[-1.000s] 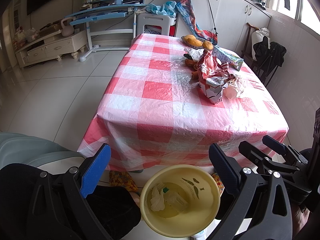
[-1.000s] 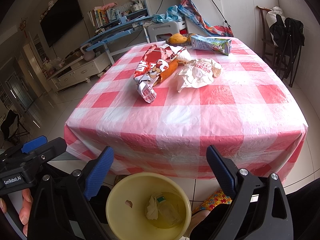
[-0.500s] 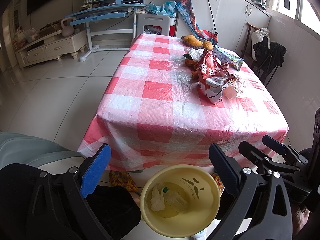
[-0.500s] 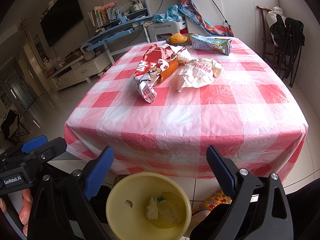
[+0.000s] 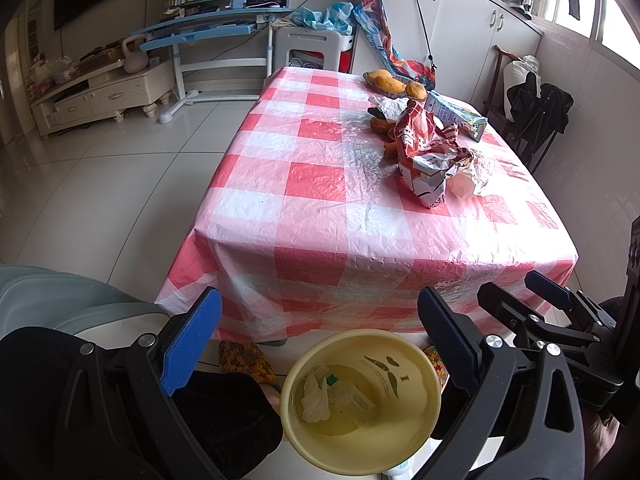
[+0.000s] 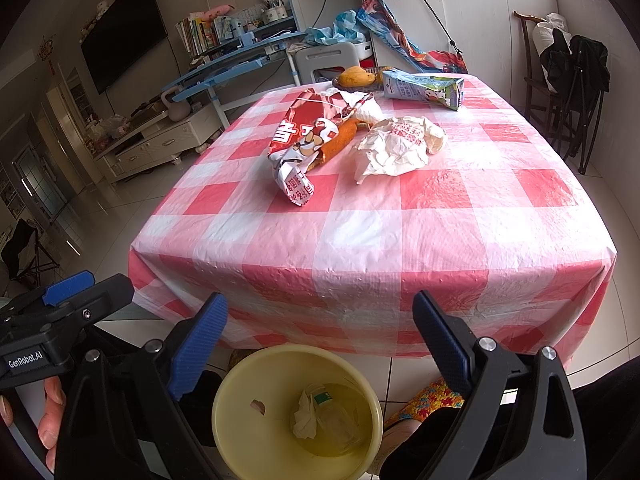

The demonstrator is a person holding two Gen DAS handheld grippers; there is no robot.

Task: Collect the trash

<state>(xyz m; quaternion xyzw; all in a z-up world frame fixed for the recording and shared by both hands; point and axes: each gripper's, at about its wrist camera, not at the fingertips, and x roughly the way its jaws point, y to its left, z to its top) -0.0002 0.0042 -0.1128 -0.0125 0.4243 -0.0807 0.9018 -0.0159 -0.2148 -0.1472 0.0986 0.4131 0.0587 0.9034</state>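
Both the left gripper (image 5: 316,338) and right gripper (image 6: 320,336) hang with jaws spread wide, empty, above the yellow bin (image 6: 296,412) on the floor just off the table's (image 6: 360,224) near edge; red snack bag (image 6: 300,136) and crumpled white wrapper (image 6: 396,144) lie mid-table, carton (image 6: 424,89) toward the far edge.

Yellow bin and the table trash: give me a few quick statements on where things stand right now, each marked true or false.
1. Both grippers are open and hold nothing. True: left gripper, right gripper.
2. The yellow bin is empty. False: it already holds crumpled tissue and clear plastic.
3. The red snack bag lies on the checked tablecloth. True.
4. The white crumpled wrapper is in the bin. False: it lies on the table beside the snack bag.
5. The milk carton stands upright. False: it lies on its side.
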